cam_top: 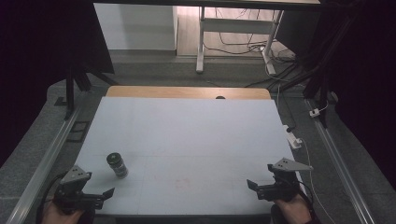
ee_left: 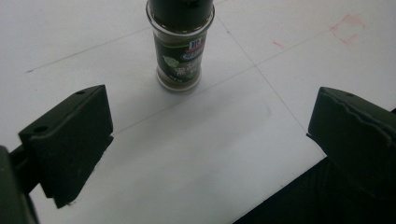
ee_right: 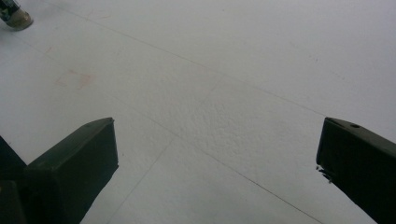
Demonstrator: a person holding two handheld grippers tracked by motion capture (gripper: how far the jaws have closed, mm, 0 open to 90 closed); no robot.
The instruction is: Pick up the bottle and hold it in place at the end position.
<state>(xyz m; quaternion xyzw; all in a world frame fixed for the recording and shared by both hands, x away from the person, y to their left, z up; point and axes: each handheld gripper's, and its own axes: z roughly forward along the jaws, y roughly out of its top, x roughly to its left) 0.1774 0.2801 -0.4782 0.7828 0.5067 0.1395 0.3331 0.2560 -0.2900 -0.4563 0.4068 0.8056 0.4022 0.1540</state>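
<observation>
We see the left gripper and the right gripper, each with a matt black body, blocky black jaws with small screw holes, a grey three-cornered plate on top and a black cable trailing from it.

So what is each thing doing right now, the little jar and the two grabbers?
Spice jar: upright on the white table, cap on, nothing touching it.
Left gripper: open, empty, pointing at the jar but short of it.
Right gripper: open, empty, over bare table.
</observation>
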